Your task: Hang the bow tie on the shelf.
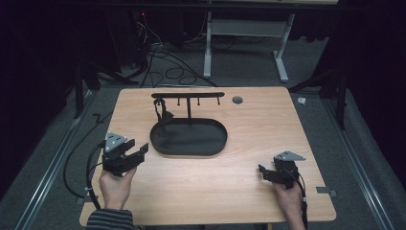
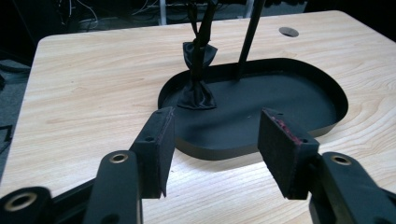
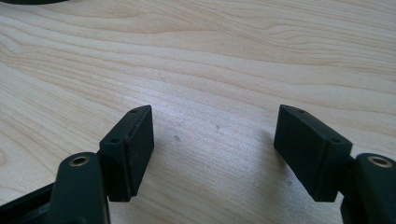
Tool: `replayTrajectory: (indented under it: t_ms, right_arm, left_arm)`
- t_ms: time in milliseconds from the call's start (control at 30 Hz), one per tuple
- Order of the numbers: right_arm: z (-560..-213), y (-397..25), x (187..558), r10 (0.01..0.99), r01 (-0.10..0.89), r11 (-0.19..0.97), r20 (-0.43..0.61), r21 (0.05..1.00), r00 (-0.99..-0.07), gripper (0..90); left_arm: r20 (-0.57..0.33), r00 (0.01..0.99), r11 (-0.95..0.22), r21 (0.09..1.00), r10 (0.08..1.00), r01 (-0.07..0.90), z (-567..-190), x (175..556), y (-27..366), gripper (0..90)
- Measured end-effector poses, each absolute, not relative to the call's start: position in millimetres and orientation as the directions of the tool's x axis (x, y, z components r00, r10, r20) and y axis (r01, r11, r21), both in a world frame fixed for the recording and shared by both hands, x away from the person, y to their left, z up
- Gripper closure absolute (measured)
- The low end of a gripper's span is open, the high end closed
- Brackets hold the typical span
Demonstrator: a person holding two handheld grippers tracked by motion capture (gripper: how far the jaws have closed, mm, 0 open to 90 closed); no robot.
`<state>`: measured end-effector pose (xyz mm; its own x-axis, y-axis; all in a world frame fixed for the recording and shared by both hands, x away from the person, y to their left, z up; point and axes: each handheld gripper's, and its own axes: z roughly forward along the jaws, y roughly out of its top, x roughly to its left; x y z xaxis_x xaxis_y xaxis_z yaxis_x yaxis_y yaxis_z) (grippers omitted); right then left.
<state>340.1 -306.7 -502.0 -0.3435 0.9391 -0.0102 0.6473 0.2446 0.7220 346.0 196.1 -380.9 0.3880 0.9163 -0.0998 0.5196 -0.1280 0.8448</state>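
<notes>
**Black pouch hangs on the rack, both grippers empty**

While the left gripper [image 1: 140, 152] points toward the black oval tray [image 1: 216, 149], nothing sits between its jaws: in the left gripper view they stand wide apart over bare wood just short of the tray's near rim. The right gripper [image 1: 261, 171] rests low near the right front of the table [image 1: 268, 120], well apart from the tray, and the right gripper view shows its jaws spread too, with plain wood grain between them.

A small black cloth pouch [image 2: 198, 77], the thing nearest the left gripper, hangs by its cord from a peg at the left end of the rack [image 1: 187, 95] that rises on a post from the tray. Seen from the left gripper, the pouch's lower end appears to touch the tray floor, gathered like a tied bag. The other pegs along the bar look bare from the high view.

Judging from how things lie, either the pouch has already been hung and the work is at its end, or it is about to be taken off and the work is at its start; the pictures do not settle which. If removal is the aim, everything is left: the left gripper has to reach over the tray rim, close on the pouch and lift the cord clear of its peg.
</notes>
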Motion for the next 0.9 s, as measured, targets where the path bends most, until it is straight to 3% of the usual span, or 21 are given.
replayTrajectory:
  t_ms: [900]
  right_arm:
    - [-502.0, -306.7, 340.1, 0.939, 0.647, 0.244, -0.01, 0.722, -0.343, 30.0]
  left_arm:
    - [-0.099, 0.431, -0.172, 0.82, 0.897, 0.546, -406.0, 348.3, 175.8, 45.6]
